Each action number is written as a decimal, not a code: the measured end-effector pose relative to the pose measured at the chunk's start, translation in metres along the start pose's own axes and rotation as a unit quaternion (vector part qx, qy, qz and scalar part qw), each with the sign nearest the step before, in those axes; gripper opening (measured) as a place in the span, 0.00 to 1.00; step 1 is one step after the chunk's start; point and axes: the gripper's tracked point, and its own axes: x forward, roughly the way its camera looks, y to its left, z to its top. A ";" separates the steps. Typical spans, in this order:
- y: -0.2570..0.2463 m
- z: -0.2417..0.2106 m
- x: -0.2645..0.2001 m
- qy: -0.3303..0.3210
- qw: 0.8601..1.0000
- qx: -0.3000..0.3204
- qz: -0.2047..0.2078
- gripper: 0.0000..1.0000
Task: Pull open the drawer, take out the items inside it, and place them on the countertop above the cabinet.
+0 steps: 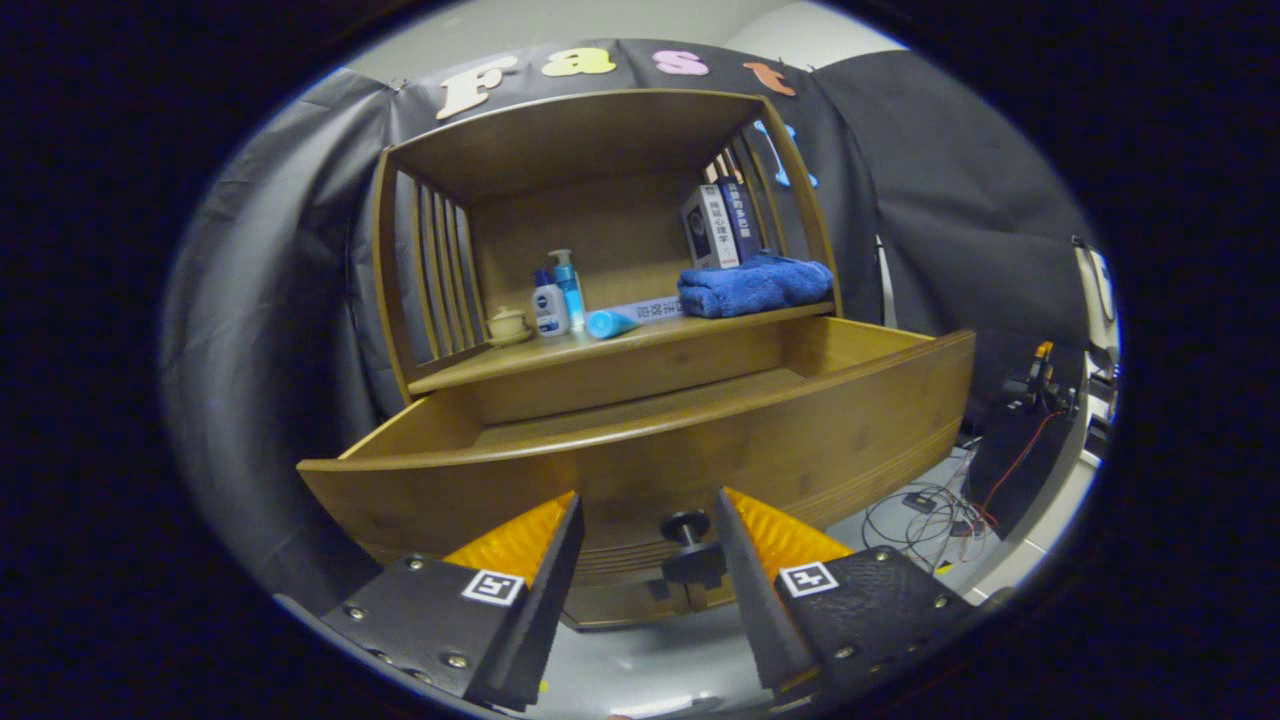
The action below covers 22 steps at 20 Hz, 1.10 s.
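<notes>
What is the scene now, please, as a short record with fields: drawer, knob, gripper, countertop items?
drawer: the wooden drawer is pulled open; its inside is hidden behind its front panel
knob: the dark knob on the drawer front sits between the fingers, apart from both
gripper: the gripper is open, holding nothing
countertop items: on the countertop stand a small lidded cup, two bottles, a blue tube lying down, a folded blue towel and books upright behind it
</notes>
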 end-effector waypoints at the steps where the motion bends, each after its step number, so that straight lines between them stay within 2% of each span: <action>1: -0.002 -0.001 0.001 0.003 1.000 -0.006 0.000 0.78; 10: 0.001 0.001 0.004 -0.005 0.999 0.001 0.034 0.79; 16: -0.003 0.006 0.012 -0.006 1.000 0.002 0.030 0.79; 22: 0.007 0.014 0.035 -0.003 0.999 -0.004 0.048 0.79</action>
